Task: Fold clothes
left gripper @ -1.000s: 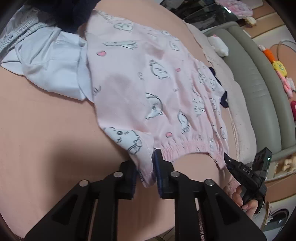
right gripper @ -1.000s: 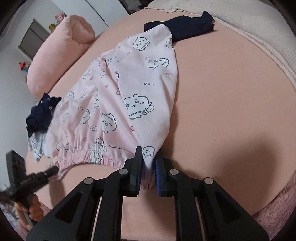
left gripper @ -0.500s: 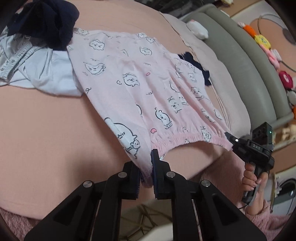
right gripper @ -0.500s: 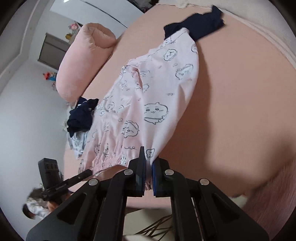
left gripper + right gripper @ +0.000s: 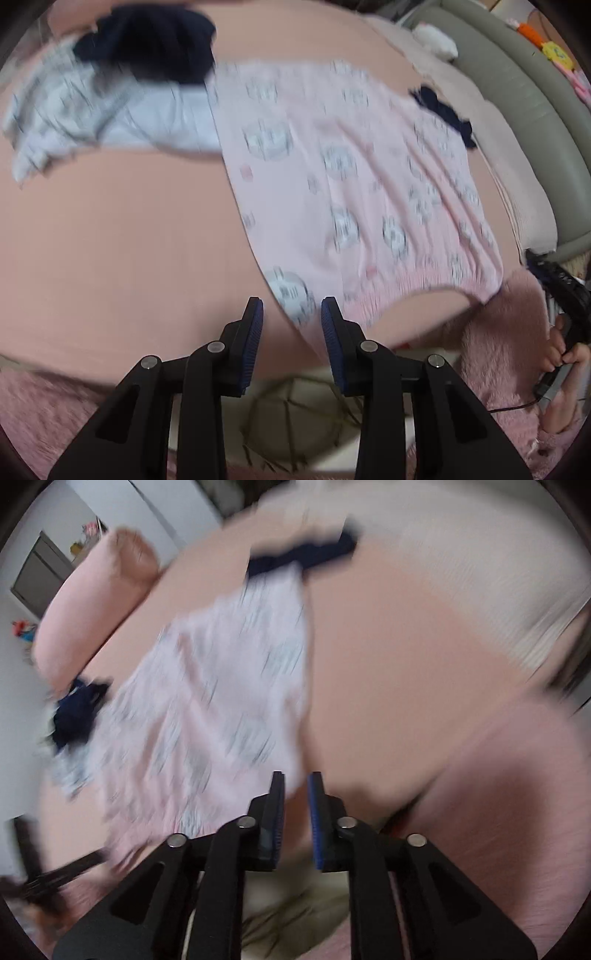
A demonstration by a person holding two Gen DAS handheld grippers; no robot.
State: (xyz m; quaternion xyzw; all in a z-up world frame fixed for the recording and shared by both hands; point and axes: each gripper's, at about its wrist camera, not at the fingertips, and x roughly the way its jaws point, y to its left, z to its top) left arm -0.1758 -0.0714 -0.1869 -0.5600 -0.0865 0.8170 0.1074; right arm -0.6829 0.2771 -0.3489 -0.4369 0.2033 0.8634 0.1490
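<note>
Pink printed pyjama shorts (image 5: 351, 177) lie spread flat on the peach bed, waistband toward me; they also show, blurred, in the right wrist view (image 5: 221, 701). My left gripper (image 5: 291, 321) is open, its jaws apart on either side of the waistband's left corner, not pinching it. My right gripper (image 5: 295, 805) is open a little, just off the waistband's right corner, with nothing held. The right gripper also shows at the right edge of the left wrist view (image 5: 554, 280), in a hand.
A pale blue garment (image 5: 122, 114) and a dark navy one (image 5: 155, 40) lie beyond the shorts' left side. Another navy piece (image 5: 443, 107) lies at their far right. A pink bolster (image 5: 96, 602) lies at the far end. The bed edge and a fluffy pink cover (image 5: 509, 325) are just below both grippers.
Both grippers have let go of the waistband corners and opened. The shorts have dropped flat on the bed. Both cameras are moving back, blurring the views.
</note>
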